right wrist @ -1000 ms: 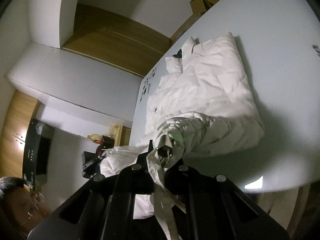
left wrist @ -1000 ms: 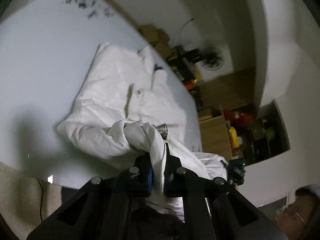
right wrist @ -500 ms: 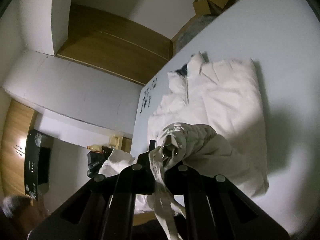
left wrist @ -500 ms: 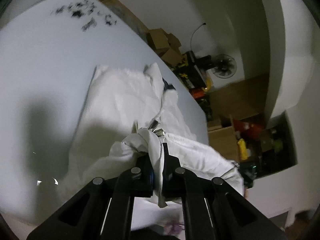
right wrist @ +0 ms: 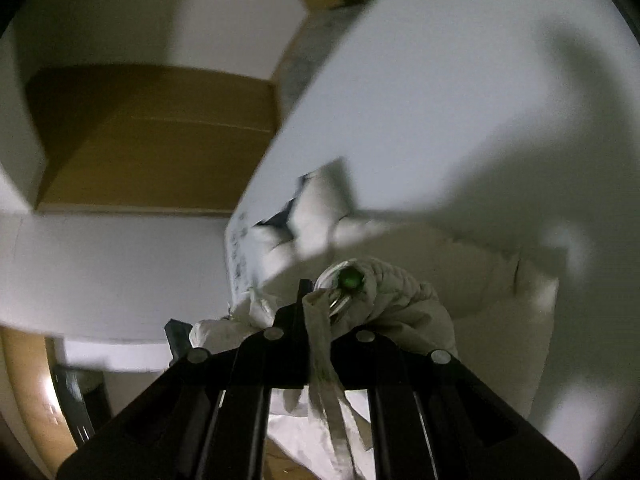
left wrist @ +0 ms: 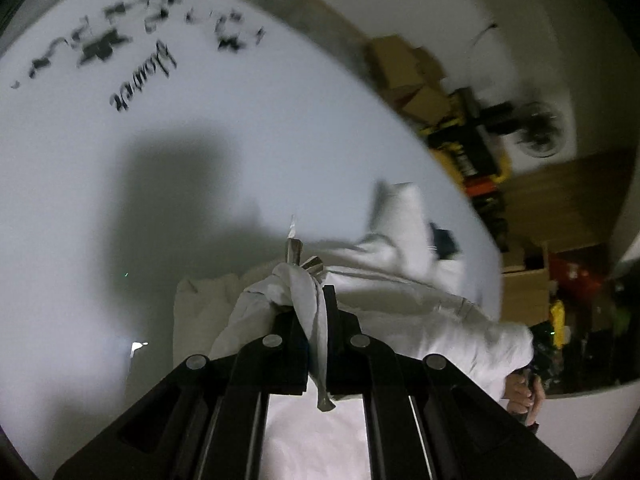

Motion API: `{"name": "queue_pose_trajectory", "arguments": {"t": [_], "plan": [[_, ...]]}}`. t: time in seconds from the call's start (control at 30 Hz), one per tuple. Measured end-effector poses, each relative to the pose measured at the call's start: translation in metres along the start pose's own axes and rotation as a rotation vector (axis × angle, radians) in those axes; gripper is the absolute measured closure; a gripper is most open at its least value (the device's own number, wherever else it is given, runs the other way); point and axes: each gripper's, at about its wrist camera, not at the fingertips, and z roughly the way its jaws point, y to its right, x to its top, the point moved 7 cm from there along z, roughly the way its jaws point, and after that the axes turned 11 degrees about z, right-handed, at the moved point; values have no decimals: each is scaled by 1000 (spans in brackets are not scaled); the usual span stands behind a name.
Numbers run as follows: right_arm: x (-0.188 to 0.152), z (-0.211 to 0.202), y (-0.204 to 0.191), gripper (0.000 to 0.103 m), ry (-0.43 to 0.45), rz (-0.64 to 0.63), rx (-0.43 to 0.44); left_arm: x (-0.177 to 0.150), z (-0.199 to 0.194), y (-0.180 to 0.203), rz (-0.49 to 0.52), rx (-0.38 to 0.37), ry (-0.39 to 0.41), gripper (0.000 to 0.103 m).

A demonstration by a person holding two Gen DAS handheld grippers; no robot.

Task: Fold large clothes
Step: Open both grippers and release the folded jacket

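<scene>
Left claw (left wrist: pixel 310 276) clamped tight on a bunched white garment (left wrist: pixel 420 320) edge; right claw (right wrist: pixel 316 296) jaws easing apart, cloth edge between them. Garment lies on counter (left wrist: pixel 240 140) ahead of both claws, collar farthest. I judge fold midway; laying down and smoothing remain.

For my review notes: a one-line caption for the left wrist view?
Left gripper pinches bunched white garment above white table.

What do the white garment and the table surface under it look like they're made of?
The white garment looks like a soft, matte, padded fabric: it bunches and creases where the left gripper pinches it. The table looks like a smooth, flat white sheet, maybe laminate or a printed mat, with dark lettering; motion blur leaves that open.
</scene>
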Motion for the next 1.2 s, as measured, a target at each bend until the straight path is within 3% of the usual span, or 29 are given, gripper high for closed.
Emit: {"name": "queue_pose_trajectory", "arguments": {"t": [0.13, 0.23, 0.27, 0.3, 0.33, 0.37, 0.4, 0.47, 0.5, 0.53, 0.57, 0.6, 0.7, 0.73, 0.8, 0.83, 0.93, 1.0, 1.07, 1.2], "plan": [[15, 25, 34, 92, -28, 81, -16, 0, 32, -16, -6, -4, -36, 97], [17, 24, 47, 83, -41, 149, 70, 0, 37, -24, -69, -112, -66, 96], [17, 18, 48, 67, -35, 177, 125, 1, 31, -27, -111, -177, -70, 94], [19, 13, 47, 41, -26, 190, 158, 3, 23, -29, -144, -233, -67, 91], [20, 0, 44, 26, 14, 196, 193, 5, 14, -31, -178, -281, -64, 89], [22, -20, 38, 4, 82, 179, 208, 8, 2, -33, -206, -316, -57, 86], [23, -40, 30, 1, 139, 149, 218, 9, -11, -34, -215, -326, -41, 81], [16, -88, 11, 2, 265, 101, 276, 13, -57, -26, -183, -303, 48, 70], [11, -106, 4, 2, 313, 76, 285, 14, -78, -21, -154, -283, 93, 53], [-6, -131, -14, 3, 387, -1, 261, 14, -101, -16, -116, -257, 148, 43], [-30, -149, -36, 4, 445, -110, 213, 14, -130, -7, -71, -226, 231, 27], [-47, -156, -48, 6, 471, -177, 196, 10, -171, 5, -13, -177, 369, 17], [-129, -154, -97, 9, 521, -408, 122, -23, -228, 43, 135, -6, 607, 16], [-159, -138, -111, 9, 522, -477, 90, -44, -229, 62, 197, 63, 645, 16], [-194, -105, -121, 9, 517, -539, 3, -71, -208, 81, 230, 113, 629, 16], [-211, -79, -123, 9, 479, -560, -23, -85, -191, 87, 217, 101, 596, 16], [-235, -6, -120, 14, 327, -579, -102, -126, -118, 100, 224, 120, 434, 17], [-241, 30, -122, 53, 243, -594, -114, -141, -73, 109, 282, 158, 386, 17], [-246, 69, -125, 63, 188, -637, -154, -142, -43, 105, 289, 202, 367, 17], [-213, 111, -124, 63, 305, -689, -311, -115, 5, 99, 313, 252, 331, 17]]}}
